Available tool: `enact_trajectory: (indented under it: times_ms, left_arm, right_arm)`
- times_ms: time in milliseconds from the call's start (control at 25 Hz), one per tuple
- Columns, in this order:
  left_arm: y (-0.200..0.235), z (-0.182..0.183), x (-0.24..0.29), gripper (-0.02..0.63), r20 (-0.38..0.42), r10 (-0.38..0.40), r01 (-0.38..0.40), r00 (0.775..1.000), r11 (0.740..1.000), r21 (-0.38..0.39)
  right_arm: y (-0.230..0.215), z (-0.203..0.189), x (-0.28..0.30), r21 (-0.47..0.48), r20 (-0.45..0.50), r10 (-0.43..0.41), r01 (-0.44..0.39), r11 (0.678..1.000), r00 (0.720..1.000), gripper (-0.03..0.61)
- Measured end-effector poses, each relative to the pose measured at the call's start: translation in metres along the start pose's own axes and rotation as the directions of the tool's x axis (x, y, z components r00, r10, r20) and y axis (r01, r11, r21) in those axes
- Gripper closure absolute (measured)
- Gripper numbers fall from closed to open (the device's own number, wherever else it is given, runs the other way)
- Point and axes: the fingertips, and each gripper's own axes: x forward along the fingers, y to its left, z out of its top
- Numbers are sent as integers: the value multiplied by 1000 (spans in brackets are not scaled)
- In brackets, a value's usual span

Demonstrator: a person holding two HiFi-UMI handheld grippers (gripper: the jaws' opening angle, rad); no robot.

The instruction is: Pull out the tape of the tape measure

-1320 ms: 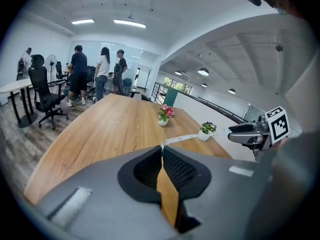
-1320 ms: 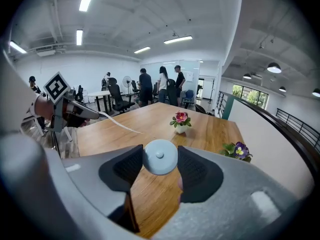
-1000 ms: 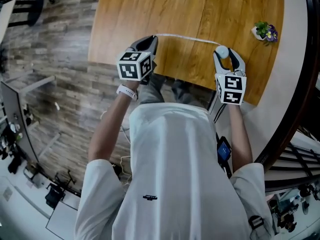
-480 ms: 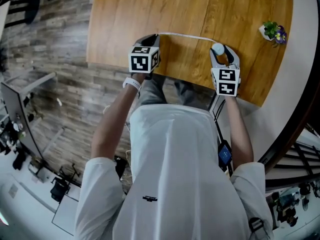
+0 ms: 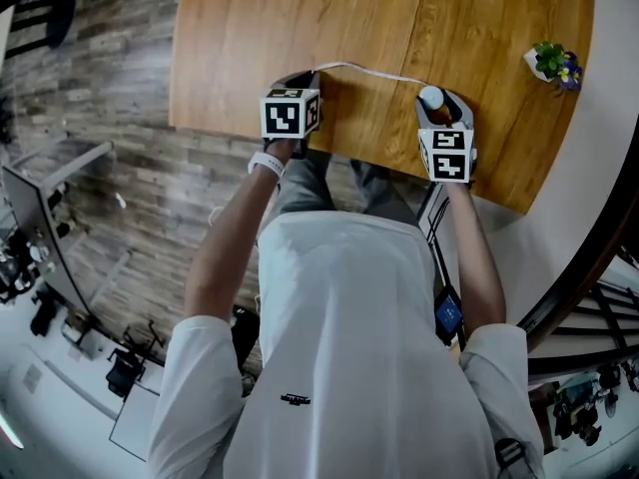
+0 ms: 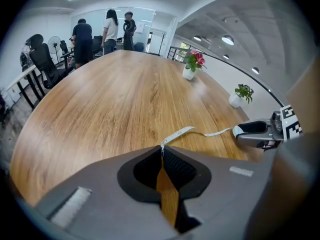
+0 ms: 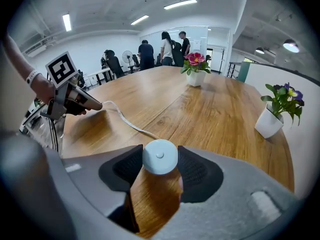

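Pulling well here means, as I judge it, anchoring the tape measure [image 7: 160, 156] and drawing the strip's end straight away from it across the wide wooden table [image 5: 250, 38], low and with no twist. My right gripper [image 5: 436, 100] stands wide, its 2 pads clamped on the sides of that round pale case, just over the table's near edge. My left gripper [image 6: 161, 150], well apart from it along the same edge, is pinched almost fully together on the end of the tape [image 6: 182, 132], which runs in a loose white curve over the wood between the 2 tools. That tiny tip is what could slip, so I want a firm pinch.
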Motion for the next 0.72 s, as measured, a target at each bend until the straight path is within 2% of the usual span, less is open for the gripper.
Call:
enact_trajectory:
  times_ms: [120, 320, 560, 720]
  left_arm:
    - [5, -4, 0, 581, -13, 26, -26, 1000, 1000, -1]
    - [10, -9, -2, 566, -17, 49, -49, 999, 999, 18]
    - [8, -11, -3, 497, -14, 40, -40, 999, 999, -11]
    - [11, -12, -10, 488, 0, 53, -53, 999, 998, -29]
  right_arm:
    - [-2, -7, 2, -9, -30, -13, 13, 1000, 999, 357]
    - [-1, -16, 8, 2, -64, 12, -12, 1000, 998, 339]
    - [2, -18, 6, 0, -60, 14, -14, 1000, 998, 295]
    - [3, -12, -2, -4, -32, 3, -3, 1000, 999, 282]
